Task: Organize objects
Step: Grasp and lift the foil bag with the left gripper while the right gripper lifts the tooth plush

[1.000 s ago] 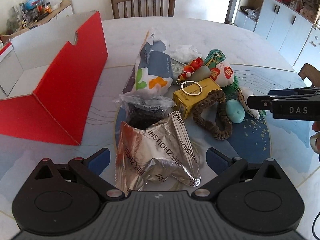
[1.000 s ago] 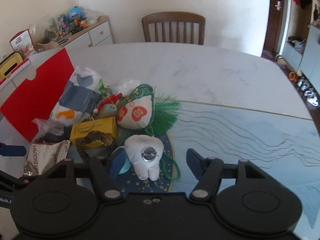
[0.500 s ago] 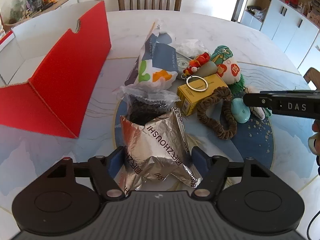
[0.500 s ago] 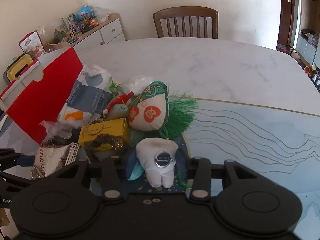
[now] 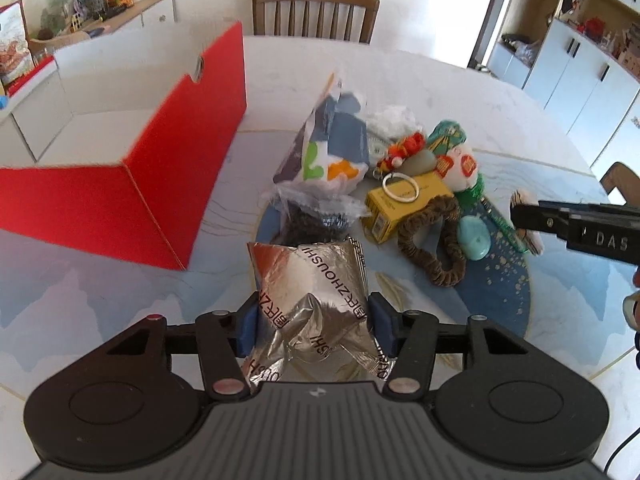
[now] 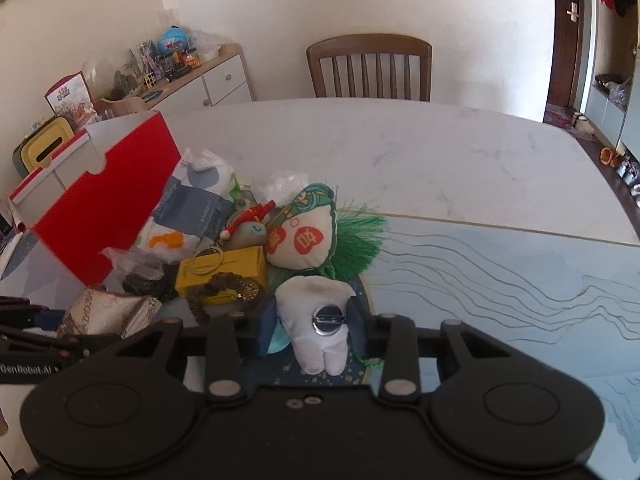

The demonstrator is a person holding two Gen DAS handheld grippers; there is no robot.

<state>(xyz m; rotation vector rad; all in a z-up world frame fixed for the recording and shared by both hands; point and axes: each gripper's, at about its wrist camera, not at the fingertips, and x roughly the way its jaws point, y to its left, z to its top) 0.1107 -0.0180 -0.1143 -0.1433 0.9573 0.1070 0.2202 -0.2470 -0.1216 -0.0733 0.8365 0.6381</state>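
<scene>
Marble table (image 6: 420, 148) is carrying everything, wooden chair (image 6: 370, 66) sitting behind it. Red box (image 5: 132, 184) is standing open at the left, just beside the pile. Printed bag (image 5: 332, 148) is leaning at the pile's back, clear pouch (image 5: 316, 216) of dark bits lying in front of it. Foil bag (image 5: 316, 280) is sitting nearest the left gripper (image 5: 314, 330), whose fingers are squeezing its crumpled lower end from both sides. Yellow carton (image 5: 404, 204) is lying right of the pouch, a key ring resting on top. Brown scrunchie (image 5: 432, 240) is touching the carton's front. Tooth plush (image 6: 316, 312) is lying at the pile's right edge, right gripper (image 6: 312, 326) pinching it between its pads.
</scene>
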